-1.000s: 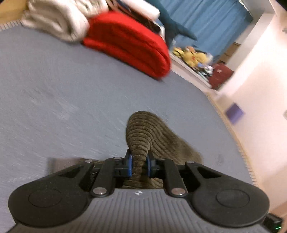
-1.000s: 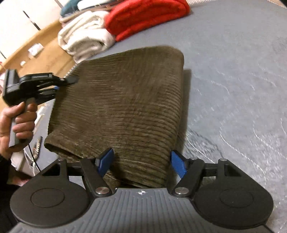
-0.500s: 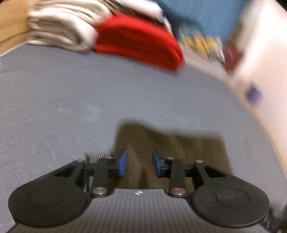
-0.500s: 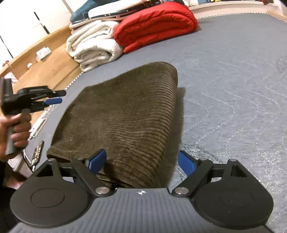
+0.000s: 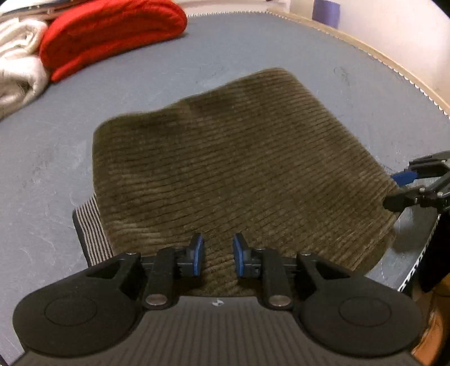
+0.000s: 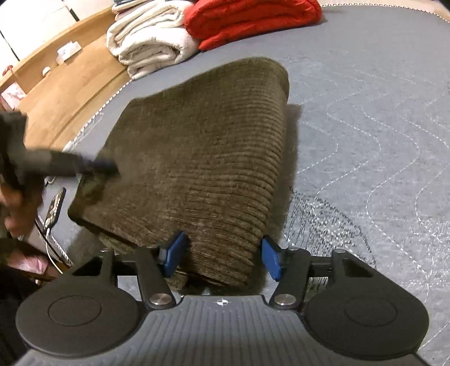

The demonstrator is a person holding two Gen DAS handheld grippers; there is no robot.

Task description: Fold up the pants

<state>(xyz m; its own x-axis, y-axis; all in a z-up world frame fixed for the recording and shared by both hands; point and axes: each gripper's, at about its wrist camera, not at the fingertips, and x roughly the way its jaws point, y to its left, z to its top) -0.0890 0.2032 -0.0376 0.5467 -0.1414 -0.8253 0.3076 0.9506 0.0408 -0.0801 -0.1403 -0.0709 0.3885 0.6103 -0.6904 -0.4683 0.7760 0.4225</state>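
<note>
Pants [image 5: 236, 174] lie folded into a compact stack on the bed [image 5: 70, 135], mid-frame; the fold looks nearly done. Left gripper [image 5: 216, 254] jaws slightly apart and closing over the near edge, nothing pinched. Right gripper [image 6: 222, 257] jaws apart, closing around a corner, pads not yet pressing.

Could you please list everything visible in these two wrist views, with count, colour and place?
pants: one, olive-brown corduroy, folded flat on the mattress, mid-frame.
striped lining: one, grey-white, peeking out at the pants' near left corner.
mattress: one, grey-blue quilted, under everything.
red blanket: one, folded, far edge of the mattress.
white towels: one stack, cream, beside the red blanket.
wooden floor: light brown, beyond the mattress edge.
purple box: one, by the far wall.
left gripper: black with blue pads, jaws closing, over the pants' near edge.
right gripper: same colours, jaws closing, astride the pants' corner.
</note>
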